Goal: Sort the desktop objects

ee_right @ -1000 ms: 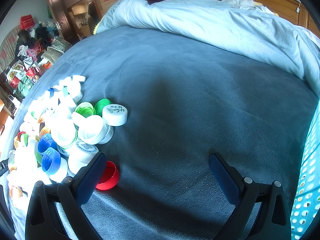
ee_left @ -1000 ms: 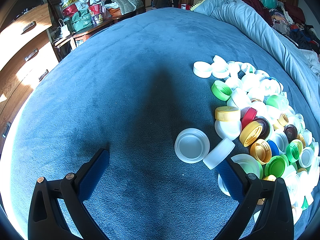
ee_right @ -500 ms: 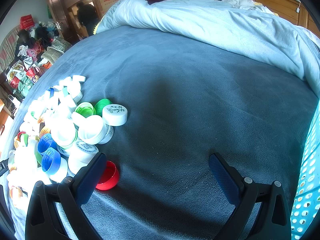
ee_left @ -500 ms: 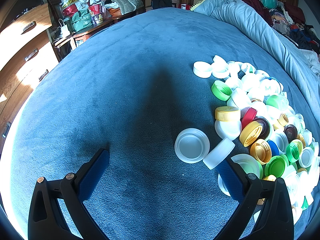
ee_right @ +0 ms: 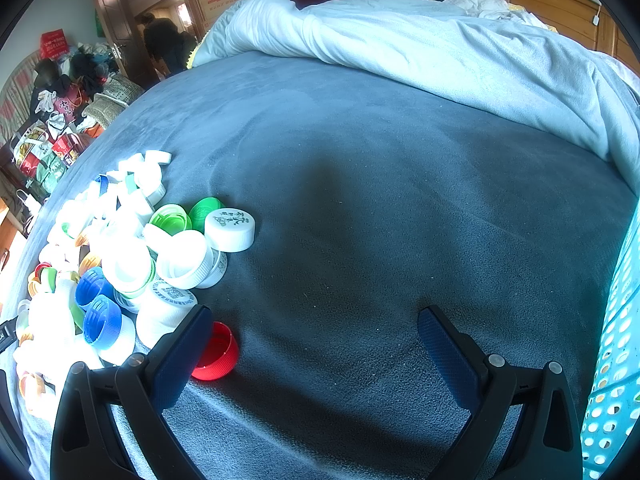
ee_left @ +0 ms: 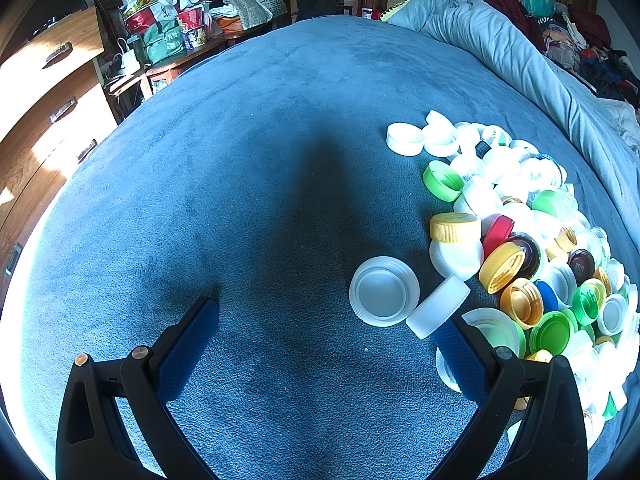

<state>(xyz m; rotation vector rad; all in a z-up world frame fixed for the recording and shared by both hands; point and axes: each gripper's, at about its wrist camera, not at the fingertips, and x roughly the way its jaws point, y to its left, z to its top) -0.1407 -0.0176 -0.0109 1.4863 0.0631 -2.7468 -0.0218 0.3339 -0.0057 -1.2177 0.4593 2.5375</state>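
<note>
Here both grippers hover over the blue bedspread (ee_left: 248,184), fingers spread wide, nothing held. Left gripper (ee_left: 326,328): bottle-cap pile (ee_left: 520,240) lies to its right, one white cap (ee_left: 384,297) between the fingers. Right gripper (ee_right: 316,336): red cap (ee_right: 216,354) touching its left finger (ee_right: 180,356).

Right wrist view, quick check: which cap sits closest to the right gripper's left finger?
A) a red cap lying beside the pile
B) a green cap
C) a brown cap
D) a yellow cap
A: the red cap lies on the blue blanket right against the left finger of the open right gripper, at the near edge of the cap pile.
</note>
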